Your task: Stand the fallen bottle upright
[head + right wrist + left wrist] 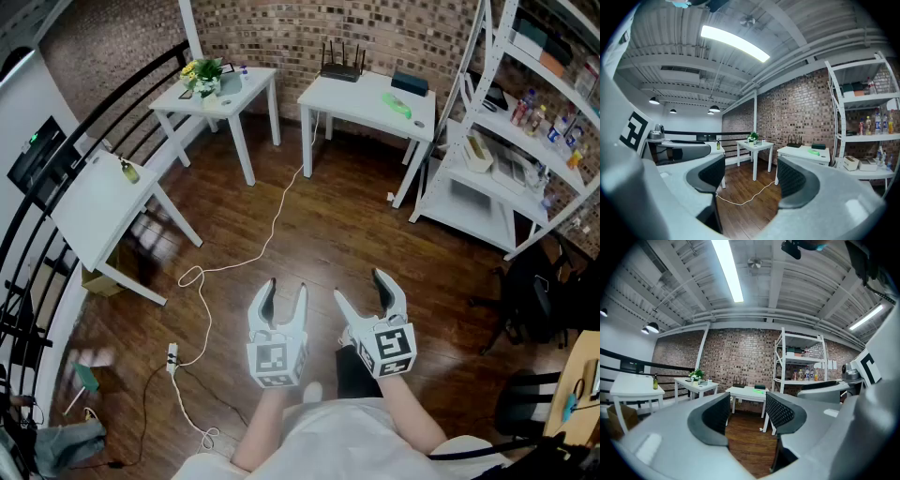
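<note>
From where I stood, the job did not look started. The left tool (285,287) and the right tool (359,285) were held out in front of the person over the wooden floor (309,234), each with its jaws apart and nothing between them.

What I took for the fallen bottle (397,104), a green thing lying flat, was on the middle worktop (352,98) across the room, well apart from both tools. A router (341,62) and a dark box (410,82) sat near it. By my reckoning everything was left to do: cross over, grip it, and set it on its base.

I counted three white worktops, two tools and one lying bottle. One small bottle (128,170) stood upright on the left worktop (89,211), and one potted plant (203,75) stood on the far worktop (248,84). The shelf rack (487,202) held more bottles, too small to count.
</note>
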A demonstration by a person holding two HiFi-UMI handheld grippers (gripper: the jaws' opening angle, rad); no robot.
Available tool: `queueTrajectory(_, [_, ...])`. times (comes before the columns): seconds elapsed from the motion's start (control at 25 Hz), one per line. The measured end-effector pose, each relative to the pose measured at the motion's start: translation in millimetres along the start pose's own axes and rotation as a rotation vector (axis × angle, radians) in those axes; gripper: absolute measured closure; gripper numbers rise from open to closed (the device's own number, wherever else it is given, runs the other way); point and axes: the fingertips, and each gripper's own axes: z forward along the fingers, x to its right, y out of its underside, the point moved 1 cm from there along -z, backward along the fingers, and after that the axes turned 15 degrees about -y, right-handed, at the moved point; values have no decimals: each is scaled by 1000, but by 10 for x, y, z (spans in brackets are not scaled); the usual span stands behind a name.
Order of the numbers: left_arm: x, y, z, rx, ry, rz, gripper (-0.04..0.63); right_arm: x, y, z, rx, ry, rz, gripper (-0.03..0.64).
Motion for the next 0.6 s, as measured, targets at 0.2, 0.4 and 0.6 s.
queueTrajectory(0.2, [633,-68,1030,15,75,38,351,1099,-99,265,29,54,18,285])
queueTrajectory(0.4, [1383,-451,2032,99,130,96,351,2391,-464,295,93,147,-14,287])
queueTrajectory(0.6, [1889,-442,2704,80,168,131,351,3246,-251,385,59,199,77,293])
